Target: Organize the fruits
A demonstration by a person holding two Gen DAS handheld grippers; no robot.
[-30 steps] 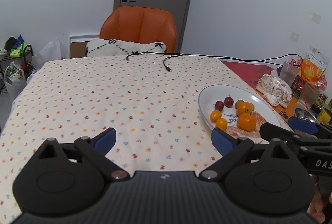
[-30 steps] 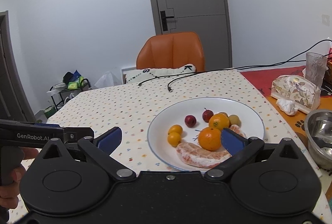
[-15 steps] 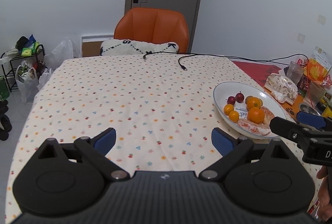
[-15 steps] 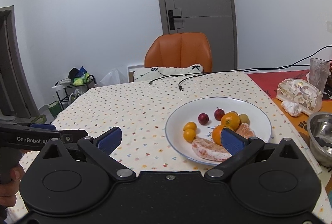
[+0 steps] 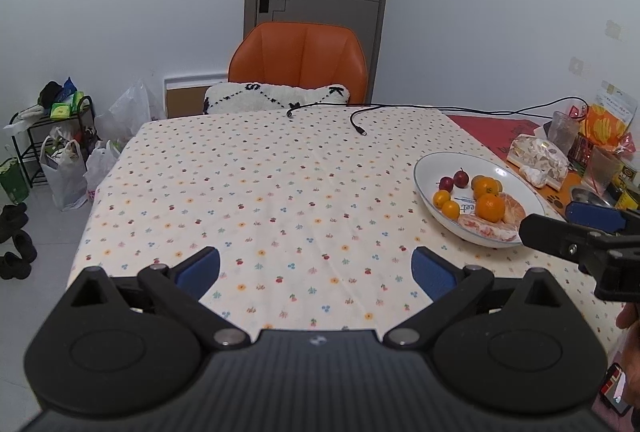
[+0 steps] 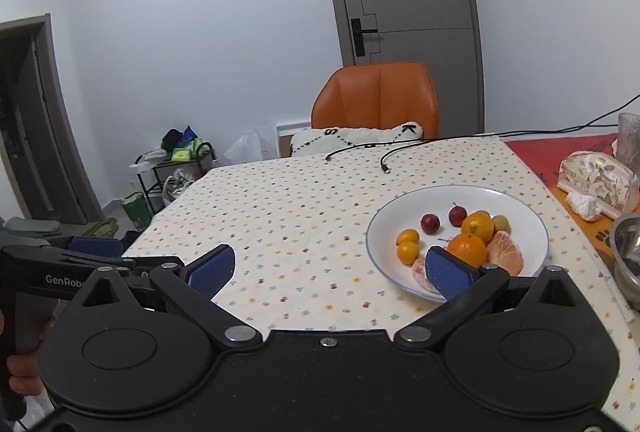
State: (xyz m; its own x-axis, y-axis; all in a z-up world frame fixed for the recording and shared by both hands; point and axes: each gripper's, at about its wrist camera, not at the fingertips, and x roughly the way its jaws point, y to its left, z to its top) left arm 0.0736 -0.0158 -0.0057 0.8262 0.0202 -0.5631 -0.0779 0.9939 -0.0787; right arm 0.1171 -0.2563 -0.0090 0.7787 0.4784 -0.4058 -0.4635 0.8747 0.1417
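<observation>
Hovering wide open and empty, each hand-held gripper [image 5: 315, 268] [image 6: 327, 266] faces the plate [image 6: 536, 228].

Table [image 5: 248, 191]: wide bare stretch of dotted cloth across the left and middle, open to passage from the near edge.
Cables [image 5: 360, 115]: two black leads lying loose on the far edge (low, but liable to snag).
Plate [image 6: 532, 220]: right of centre, holding fruit; open from above and from its left.
Right margin: tissue pack [image 6: 596, 179], glass [image 6: 628, 139] and steel bowl [image 6: 628, 252] stand close together beside the plate, leaving little room there.
Chair [image 5: 298, 59]: tucked against the far side.
</observation>
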